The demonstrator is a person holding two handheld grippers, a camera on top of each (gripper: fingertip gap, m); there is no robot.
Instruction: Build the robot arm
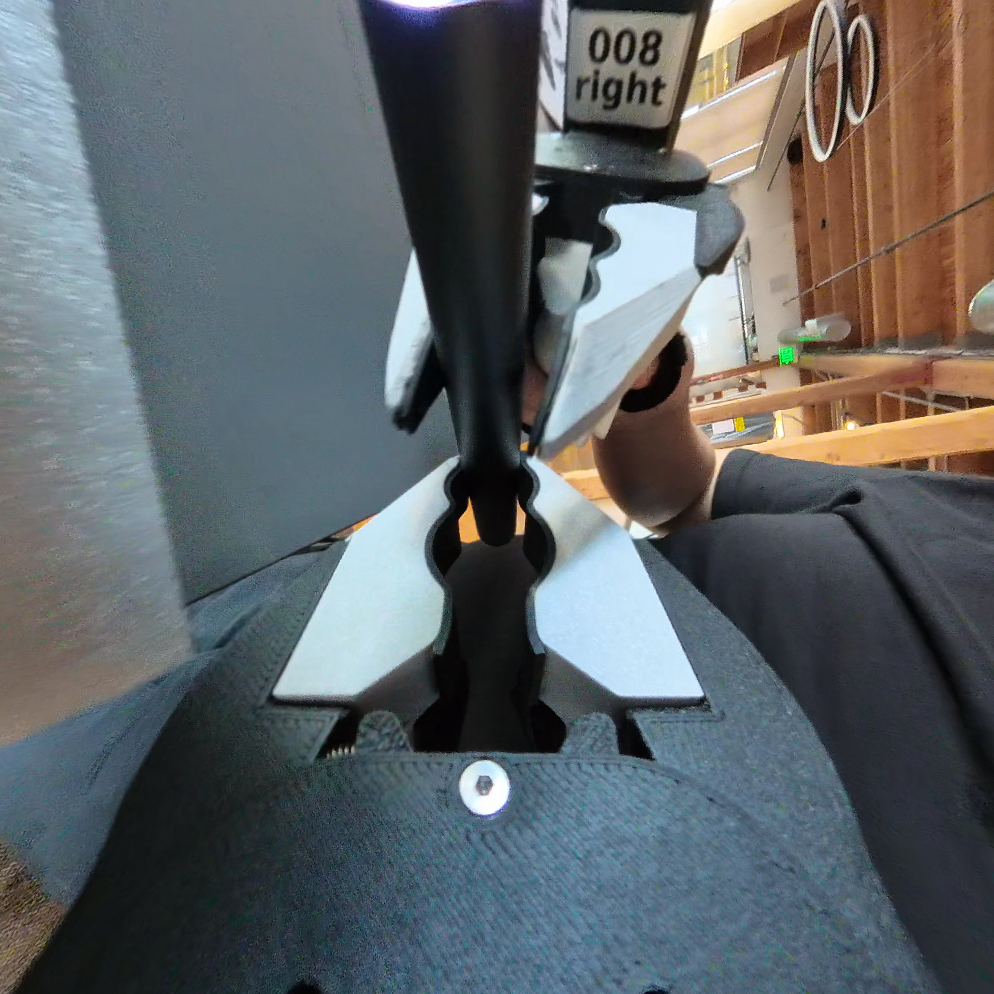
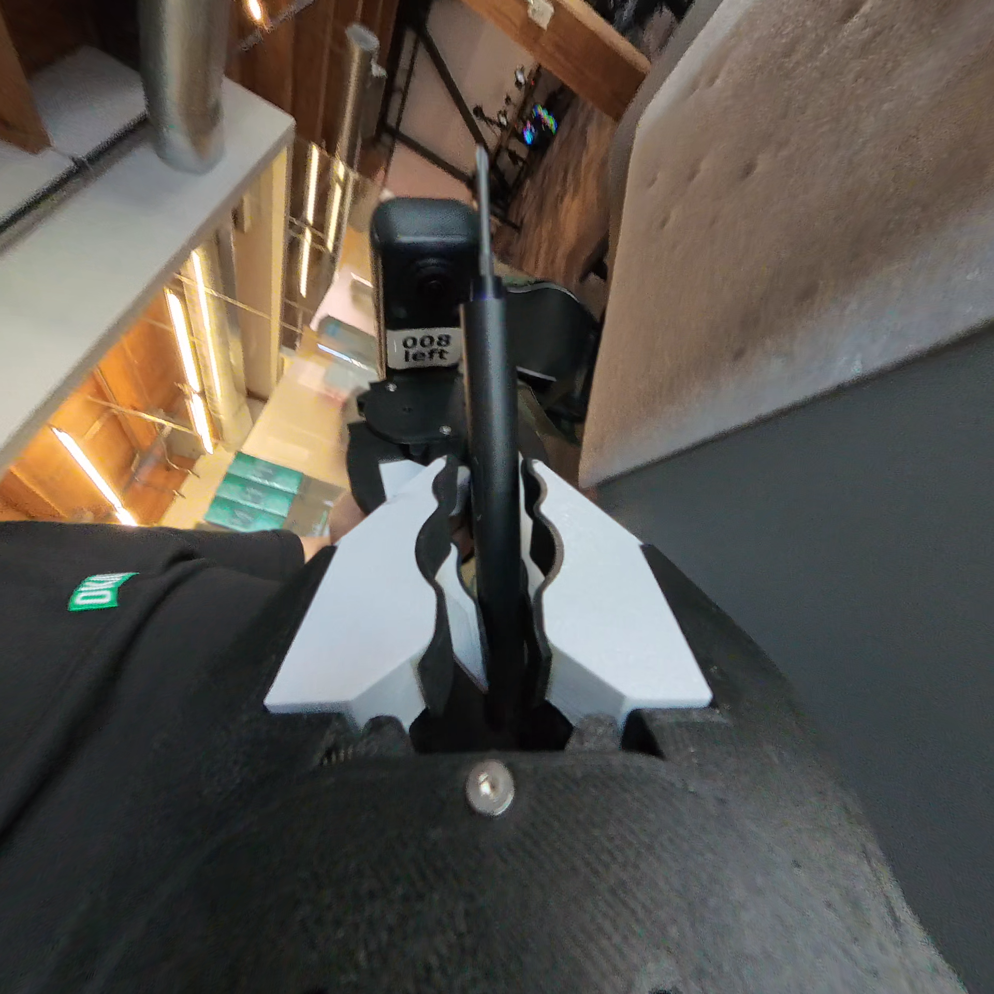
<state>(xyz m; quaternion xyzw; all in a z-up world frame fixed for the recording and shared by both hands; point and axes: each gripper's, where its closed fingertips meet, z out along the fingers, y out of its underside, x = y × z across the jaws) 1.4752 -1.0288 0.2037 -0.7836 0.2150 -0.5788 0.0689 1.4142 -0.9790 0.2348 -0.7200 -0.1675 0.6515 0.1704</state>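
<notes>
A black pen-shaped electric screwdriver (image 2: 492,430) runs lengthwise between both grippers, which face each other tip to tip. My right gripper (image 2: 495,473) is shut on its body, and its thin metal bit (image 2: 482,204) points away past the left gripper's camera (image 2: 425,269). In the left wrist view my left gripper (image 1: 490,473) is shut on the narrow end of the screwdriver (image 1: 473,269). The right gripper (image 1: 470,435) closes on the screwdriver just beyond my fingertips. A light glows on the tool at the top edge. A hand (image 1: 656,468) holds the right gripper.
A dark grey surface (image 1: 242,269) lies to the left and also shows in the right wrist view (image 2: 833,538), next to a beige textured panel (image 2: 807,215). A person's black clothing (image 1: 833,672) fills the lower right. Wooden beams (image 1: 914,269), a metal duct (image 2: 183,80) and green boxes (image 2: 253,495) lie beyond. The grippers' ends are close to 7 cm from one another.
</notes>
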